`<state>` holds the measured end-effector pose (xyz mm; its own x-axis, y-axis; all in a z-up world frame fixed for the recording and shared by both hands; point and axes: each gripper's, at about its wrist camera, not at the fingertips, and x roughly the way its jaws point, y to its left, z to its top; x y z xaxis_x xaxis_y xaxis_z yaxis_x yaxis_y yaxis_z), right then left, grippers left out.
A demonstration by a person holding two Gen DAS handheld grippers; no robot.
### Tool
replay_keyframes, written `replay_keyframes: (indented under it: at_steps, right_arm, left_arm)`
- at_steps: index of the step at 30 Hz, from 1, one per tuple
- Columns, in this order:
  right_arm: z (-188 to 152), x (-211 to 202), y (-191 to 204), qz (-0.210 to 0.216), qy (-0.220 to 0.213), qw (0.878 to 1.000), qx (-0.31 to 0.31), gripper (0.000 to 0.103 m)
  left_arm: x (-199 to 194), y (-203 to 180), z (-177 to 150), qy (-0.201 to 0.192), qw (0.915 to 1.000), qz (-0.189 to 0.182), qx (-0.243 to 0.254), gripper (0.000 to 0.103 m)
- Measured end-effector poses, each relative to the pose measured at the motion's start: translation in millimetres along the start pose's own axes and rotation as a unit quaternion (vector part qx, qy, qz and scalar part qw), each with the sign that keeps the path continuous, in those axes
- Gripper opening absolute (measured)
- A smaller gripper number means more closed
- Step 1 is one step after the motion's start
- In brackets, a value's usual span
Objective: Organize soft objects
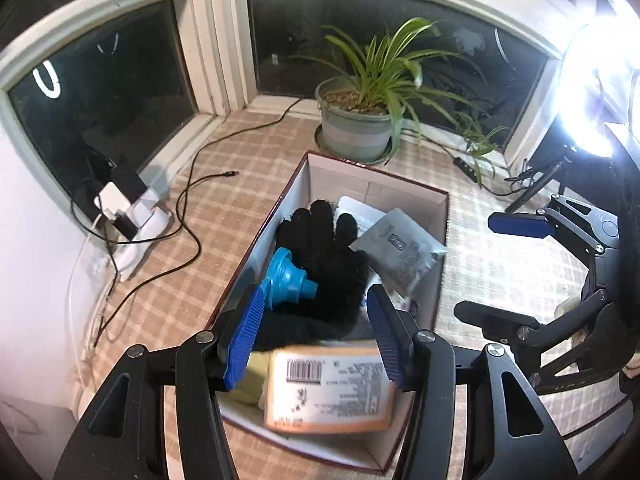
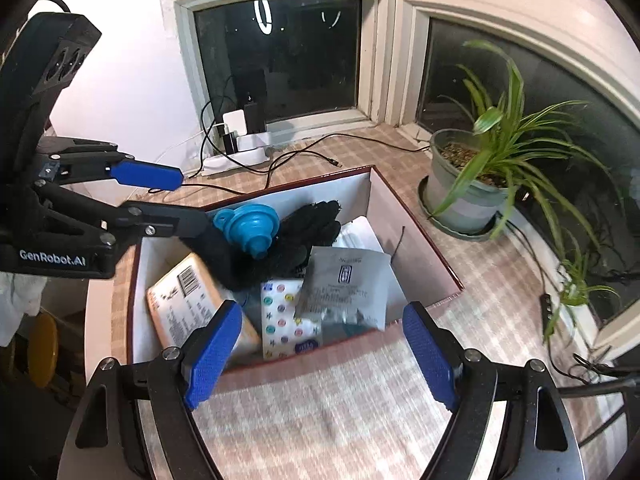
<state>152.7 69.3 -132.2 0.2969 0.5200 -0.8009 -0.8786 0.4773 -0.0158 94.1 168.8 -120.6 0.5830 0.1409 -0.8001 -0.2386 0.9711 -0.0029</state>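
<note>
An open cardboard box (image 1: 360, 184) (image 2: 376, 200) with a dark red rim stands on the checked cloth. Inside lie a black glove (image 1: 328, 248) (image 2: 312, 224), a blue funnel (image 1: 288, 276) (image 2: 250, 226) on top of it, a grey pouch (image 1: 400, 248) (image 2: 344, 284), an orange pack (image 1: 332, 392) (image 2: 188, 300) with a barcode, and a white dotted pack (image 2: 286, 320). My left gripper (image 1: 316, 336) (image 2: 176, 200) hangs open above the near end of the box, with nothing between its blue pads. My right gripper (image 2: 322, 360) (image 1: 496, 272) is open and empty beside the box, over the cloth.
A potted plant (image 1: 360, 120) (image 2: 468, 184) stands just behind the box by the window. A white power strip with chargers (image 1: 132, 216) (image 2: 240, 152) and black cables (image 1: 192, 216) lie to the left. A bright ring light (image 1: 592, 88) stands at the right.
</note>
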Motion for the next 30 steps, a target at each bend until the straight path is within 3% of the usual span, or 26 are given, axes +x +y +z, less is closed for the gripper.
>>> replay_keyframes:
  at_steps: [15,21,30]
  right_arm:
    - [-33.8,-86.0,32.4,-0.017,-0.054,0.998,0.012,0.080]
    - [-54.2,-116.1,40.8,-0.013,-0.078,0.996,0.034,0.083]
    - [-91.5,-153.7,51.8,-0.047,-0.109,0.992,0.049,0.087]
  left_arm:
    - [-91.1,-32.5,-58.9,-0.085,0.9961,0.004,-0.022,0.071]
    - [-121.7,-46.2,-91.0,-0.117,0.9917,0.031,-0.043,0.078]
    - [-145.3,-68.7,-127.6,-0.149,0.9841,0.060,-0.077,0.079]
